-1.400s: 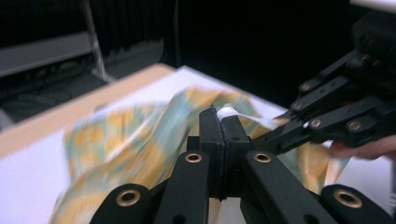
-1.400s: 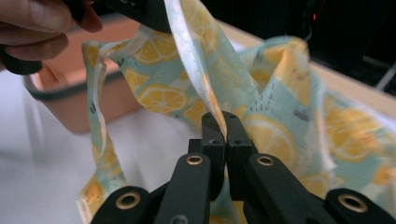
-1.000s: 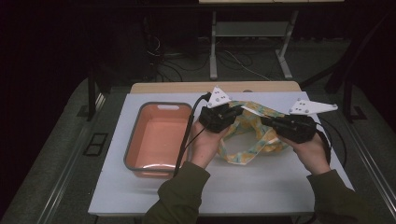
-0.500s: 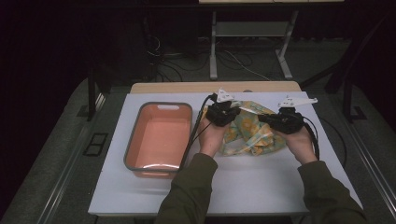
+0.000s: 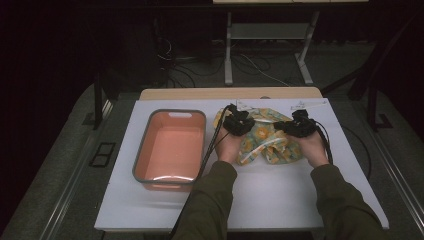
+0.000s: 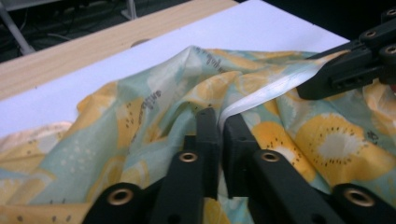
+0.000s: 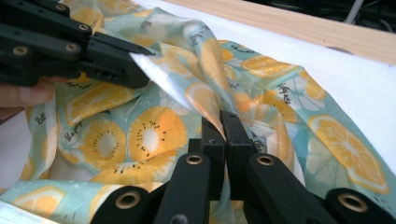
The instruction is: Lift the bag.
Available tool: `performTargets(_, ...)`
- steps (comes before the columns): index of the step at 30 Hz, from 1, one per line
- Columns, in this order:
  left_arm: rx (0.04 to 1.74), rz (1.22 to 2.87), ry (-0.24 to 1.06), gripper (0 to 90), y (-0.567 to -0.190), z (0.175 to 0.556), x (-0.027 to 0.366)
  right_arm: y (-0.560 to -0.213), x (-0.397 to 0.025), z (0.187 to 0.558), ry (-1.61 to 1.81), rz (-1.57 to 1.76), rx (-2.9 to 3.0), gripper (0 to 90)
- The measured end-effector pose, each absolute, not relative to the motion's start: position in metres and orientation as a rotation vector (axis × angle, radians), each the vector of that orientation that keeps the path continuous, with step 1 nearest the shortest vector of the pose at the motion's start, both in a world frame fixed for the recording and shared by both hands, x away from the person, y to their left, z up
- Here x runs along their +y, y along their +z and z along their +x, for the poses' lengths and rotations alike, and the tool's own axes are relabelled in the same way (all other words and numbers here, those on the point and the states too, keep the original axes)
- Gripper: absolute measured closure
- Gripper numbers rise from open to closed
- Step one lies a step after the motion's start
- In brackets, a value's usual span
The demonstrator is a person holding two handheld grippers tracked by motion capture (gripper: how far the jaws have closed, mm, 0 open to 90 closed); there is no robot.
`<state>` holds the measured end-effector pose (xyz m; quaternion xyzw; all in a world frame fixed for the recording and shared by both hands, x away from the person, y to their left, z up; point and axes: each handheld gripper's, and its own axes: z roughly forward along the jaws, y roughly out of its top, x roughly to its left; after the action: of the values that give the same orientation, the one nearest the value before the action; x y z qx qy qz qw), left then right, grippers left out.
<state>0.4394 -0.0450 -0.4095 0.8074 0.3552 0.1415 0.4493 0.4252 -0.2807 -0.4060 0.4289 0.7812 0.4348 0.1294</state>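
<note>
Going left to right in the high view: the pink tub (image 5: pixel 170 150) sits at centre left of the frame on the white desk (image 5: pixel 260 200), nothing in it. Just right of it is the fruit-print cloth (image 5: pixel 270 142), bunched up in the middle of the frame, part on the desk and part lifted between the 2 tools.

The left tool (image 5: pixel 239 123) is at the cloth's upper left. In the left gripper view, the left tool (image 6: pixel 219 128) has its jaws pinched nearly together on a fold of the cloth (image 6: pixel 140 121), with a pale taut edge running off to the upper right of the frame, where the other tool bites it.

The right tool (image 5: pixel 300 126) is at the cloth's upper right. In the right gripper view, the right tool (image 7: pixel 223 123) is clamped tight on a ridge of the cloth (image 7: pixel 154 126), with the same pale edge stretching to the upper left.

What could go wrong, as I see it: both grips look thin, just a sliver of slippery-looking fabric right at the jaw tips. If the hands pull apart harder, 1 end could slide out and the whole thing flops back on the desk. Also, most of the cloth hangs loose below, so swinging it toward the tub might drag it over the rim or leave half outside.
</note>
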Motion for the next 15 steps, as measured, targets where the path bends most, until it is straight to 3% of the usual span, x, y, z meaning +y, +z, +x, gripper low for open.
performTargets(5, 0.888, 1.981, 0.342, 67.3, -0.407, 0.436, -0.039, -0.404, -0.283, 0.423, 1.288, 1.246, 2.281, 79.2)
performTargets(15, 0.877, 1.966, 0.301, 31.4, -0.385, 0.425, -0.026, -0.391, -0.280, 0.411, 1.416, 1.177, 2.319, 38.5)
